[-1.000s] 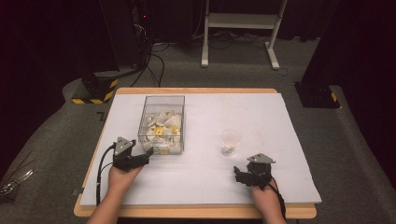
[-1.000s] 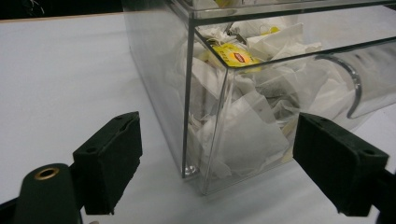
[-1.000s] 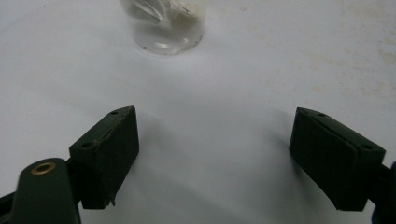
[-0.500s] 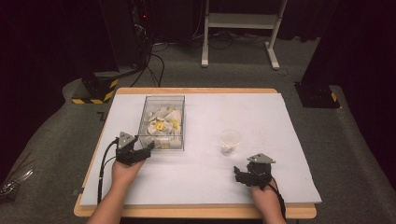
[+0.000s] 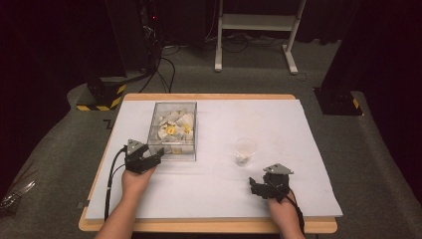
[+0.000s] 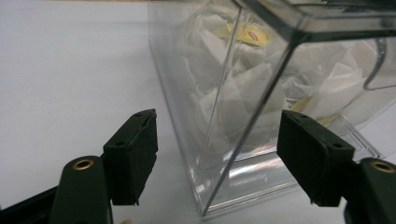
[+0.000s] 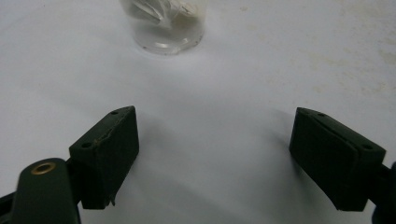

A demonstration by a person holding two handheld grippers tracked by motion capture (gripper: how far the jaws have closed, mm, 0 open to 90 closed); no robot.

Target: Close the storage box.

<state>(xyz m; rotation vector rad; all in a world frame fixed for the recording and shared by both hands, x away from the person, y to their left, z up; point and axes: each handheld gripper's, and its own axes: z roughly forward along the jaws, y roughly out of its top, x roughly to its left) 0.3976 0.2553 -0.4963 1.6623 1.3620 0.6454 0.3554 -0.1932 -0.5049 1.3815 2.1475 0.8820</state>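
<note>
Two jaws of the left gripper (image 6: 217, 163) have just been closing around the clear box (image 5: 173, 130) corner, not yet touching. Right gripper (image 7: 215, 158) rests released, lower right, near the cup (image 5: 245, 151).

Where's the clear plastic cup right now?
In the high view, the clear plastic cup stands right of the clear box, just beyond the right gripper.

No lettering can be made out anywhere; the small red mark on a yellow tag (image 6: 252, 35) inside the clear box (image 6: 224, 140) is too blurred to read.
</note>
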